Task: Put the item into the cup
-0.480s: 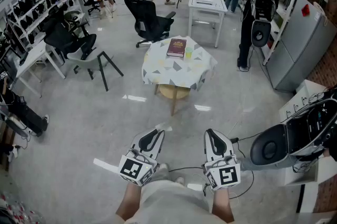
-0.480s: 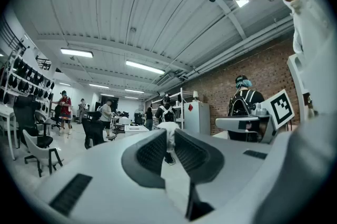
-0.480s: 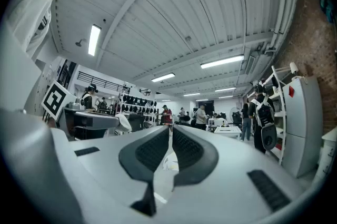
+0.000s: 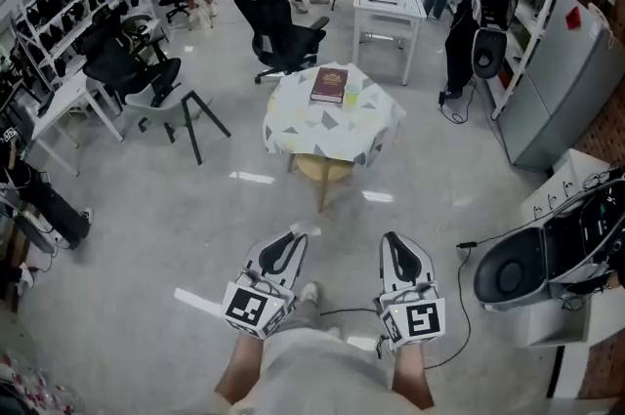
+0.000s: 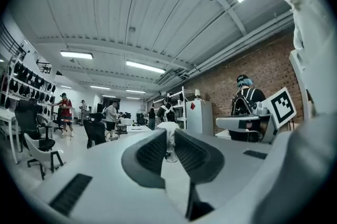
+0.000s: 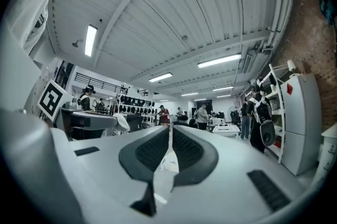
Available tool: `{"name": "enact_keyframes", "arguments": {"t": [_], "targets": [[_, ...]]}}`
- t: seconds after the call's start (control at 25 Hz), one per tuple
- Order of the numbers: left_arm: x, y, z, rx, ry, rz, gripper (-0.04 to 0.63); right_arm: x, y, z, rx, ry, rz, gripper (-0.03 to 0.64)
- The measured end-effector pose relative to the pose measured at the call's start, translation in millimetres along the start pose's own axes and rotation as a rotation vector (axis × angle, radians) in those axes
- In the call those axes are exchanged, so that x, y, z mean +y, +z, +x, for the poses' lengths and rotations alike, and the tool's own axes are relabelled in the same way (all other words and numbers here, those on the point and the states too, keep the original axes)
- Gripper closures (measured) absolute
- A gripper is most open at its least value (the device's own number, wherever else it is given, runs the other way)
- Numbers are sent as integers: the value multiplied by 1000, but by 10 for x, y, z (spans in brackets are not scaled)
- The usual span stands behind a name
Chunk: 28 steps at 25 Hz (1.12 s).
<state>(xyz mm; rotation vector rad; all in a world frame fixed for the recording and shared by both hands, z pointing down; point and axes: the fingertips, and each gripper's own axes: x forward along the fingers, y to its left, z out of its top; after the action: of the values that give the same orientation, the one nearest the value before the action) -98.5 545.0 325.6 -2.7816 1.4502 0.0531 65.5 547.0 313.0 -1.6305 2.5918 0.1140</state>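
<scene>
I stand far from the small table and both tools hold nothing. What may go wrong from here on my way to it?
1. A cable lies on the floor right at your feet, between the left tool and the right tool; it may catch a foot as you step forward.
2. The tablecloth hangs loosely over the edge; a tool might snag it and drag the book off.

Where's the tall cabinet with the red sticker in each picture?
Head view: the cabinet stands at the far right edge.
Left gripper view: small, just right of centre.
Right gripper view: far right side.
Shared landmark: the person with a backpack just left of it.
</scene>
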Motion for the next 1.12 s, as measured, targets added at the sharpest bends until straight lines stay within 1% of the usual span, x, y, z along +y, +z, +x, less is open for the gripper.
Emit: {"name": "enact_keyframes", "arguments": {"t": [0.24,0.48,0.72,1.12], "targets": [[152,-92,233,16,14,11,540,-73,-128,265,30,14,-4,588],[505,-196,556,24,27,12,540,-162,-243,717,57,19,-18,583],[928,-222,943,30,13,3,540,-242,-338,1234,85,18,-30,581],[1487,-209,1471,30,-34,-7,540,-381,-438,1911,122,-30,-28,580]]}}
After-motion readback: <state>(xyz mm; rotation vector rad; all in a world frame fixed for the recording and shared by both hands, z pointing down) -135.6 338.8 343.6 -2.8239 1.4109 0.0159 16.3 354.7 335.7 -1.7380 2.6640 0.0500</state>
